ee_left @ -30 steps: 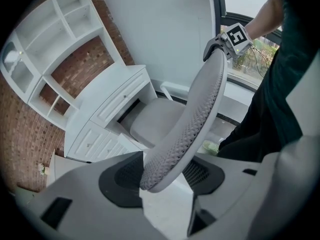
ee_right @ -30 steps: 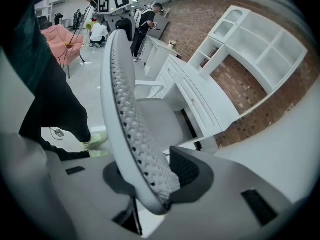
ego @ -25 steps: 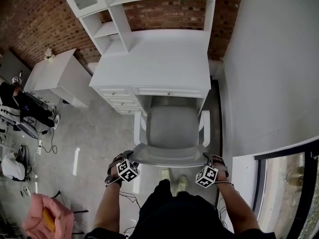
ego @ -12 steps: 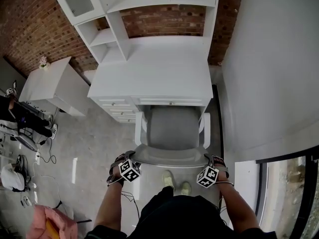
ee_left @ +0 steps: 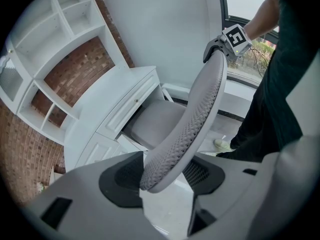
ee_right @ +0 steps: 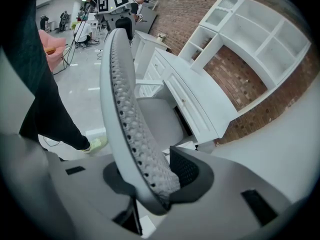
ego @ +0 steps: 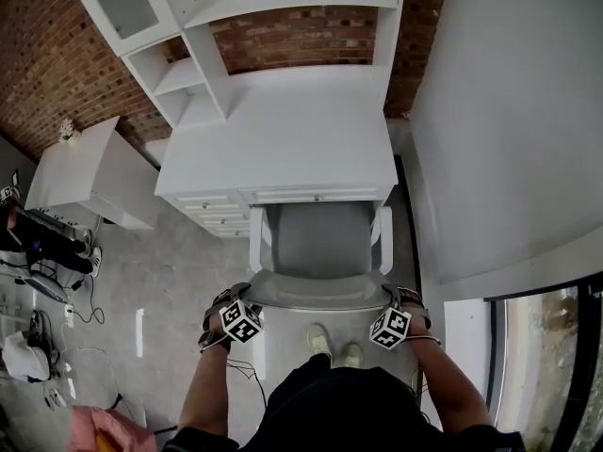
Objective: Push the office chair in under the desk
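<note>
**A:** Looking straight down on the white desk (ego: 283,130), its top bare, with a white hutch (ego: 179,59) of open shelves against the red brick wall (ego: 47,64).

**B:** And the office chair (ego: 316,243) is lined up with the kneehole. The front of the grey seat sits under the desk's front edge, while the rest of the seat and the backrest (ego: 316,295) stand out over the floor (ego: 179,262).

**A:** Grips?

**B:** The left gripper (ee_left: 165,179) is clamped on one end of the backrest's mesh rim, pads on either side. The right gripper (ee_right: 150,184) has its jaws closed on the other end.

**A:** The room's tight on the right, where a plain pale wall (ego: 509,111) runs close beside the desk, with a dark-framed window (ego: 546,347) lower down.

**B:** On the left, a drawer stack (ego: 212,210) stands beside the chair's armrest (ego: 256,243). Beyond it there's a low white cabinet (ego: 85,168) on glossy grey flooring. The person's pale shoes (ego: 332,347) stand just behind the backrest.
</note>
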A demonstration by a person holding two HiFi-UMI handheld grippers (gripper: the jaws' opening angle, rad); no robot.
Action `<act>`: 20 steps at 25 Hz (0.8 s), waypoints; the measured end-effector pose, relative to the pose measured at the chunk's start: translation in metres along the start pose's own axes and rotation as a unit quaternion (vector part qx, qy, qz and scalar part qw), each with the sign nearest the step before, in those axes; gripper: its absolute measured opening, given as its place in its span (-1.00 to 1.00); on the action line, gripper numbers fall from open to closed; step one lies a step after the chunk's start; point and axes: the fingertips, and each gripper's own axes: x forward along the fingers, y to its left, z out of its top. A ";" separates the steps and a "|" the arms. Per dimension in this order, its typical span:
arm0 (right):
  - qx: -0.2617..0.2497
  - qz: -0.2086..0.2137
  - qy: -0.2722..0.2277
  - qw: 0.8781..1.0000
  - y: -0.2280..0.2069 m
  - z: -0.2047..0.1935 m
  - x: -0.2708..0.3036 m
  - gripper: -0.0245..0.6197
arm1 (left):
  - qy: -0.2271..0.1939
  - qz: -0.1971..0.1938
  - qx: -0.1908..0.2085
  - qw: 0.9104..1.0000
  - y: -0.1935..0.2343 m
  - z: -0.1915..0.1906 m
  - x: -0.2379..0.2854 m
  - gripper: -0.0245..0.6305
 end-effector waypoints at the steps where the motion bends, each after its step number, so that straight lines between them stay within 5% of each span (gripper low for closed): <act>1: 0.000 -0.001 0.000 1.000 -0.002 0.001 0.001 -0.54 | 0.000 0.000 0.001 1.000 0.002 0.001 0.001 -0.23; 20: 0.001 0.004 0.001 1.000 -0.026 0.006 0.012 -0.53 | -0.006 -0.013 -0.005 1.000 0.017 0.013 0.007 -0.22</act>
